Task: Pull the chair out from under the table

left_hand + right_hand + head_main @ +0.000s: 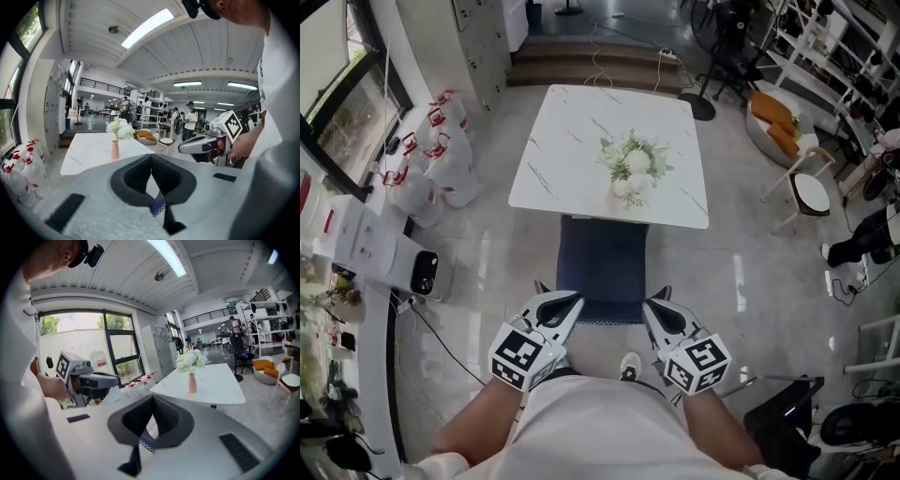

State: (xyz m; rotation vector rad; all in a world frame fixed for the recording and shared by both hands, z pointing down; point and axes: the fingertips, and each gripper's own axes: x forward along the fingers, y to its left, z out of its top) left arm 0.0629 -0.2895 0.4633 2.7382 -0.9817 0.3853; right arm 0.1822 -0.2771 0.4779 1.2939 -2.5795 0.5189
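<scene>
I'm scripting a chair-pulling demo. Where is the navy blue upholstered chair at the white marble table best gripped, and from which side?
The navy blue upholstered chair runs under the white marble table, so only its near edge is free: grip that, from opposite the table. The left gripper and right gripper clamp it there.

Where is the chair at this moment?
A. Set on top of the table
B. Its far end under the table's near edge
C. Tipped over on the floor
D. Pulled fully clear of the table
B: in the head view the chair runs in under the near edge of the table, with the left gripper and right gripper shut on its near edge.
</scene>
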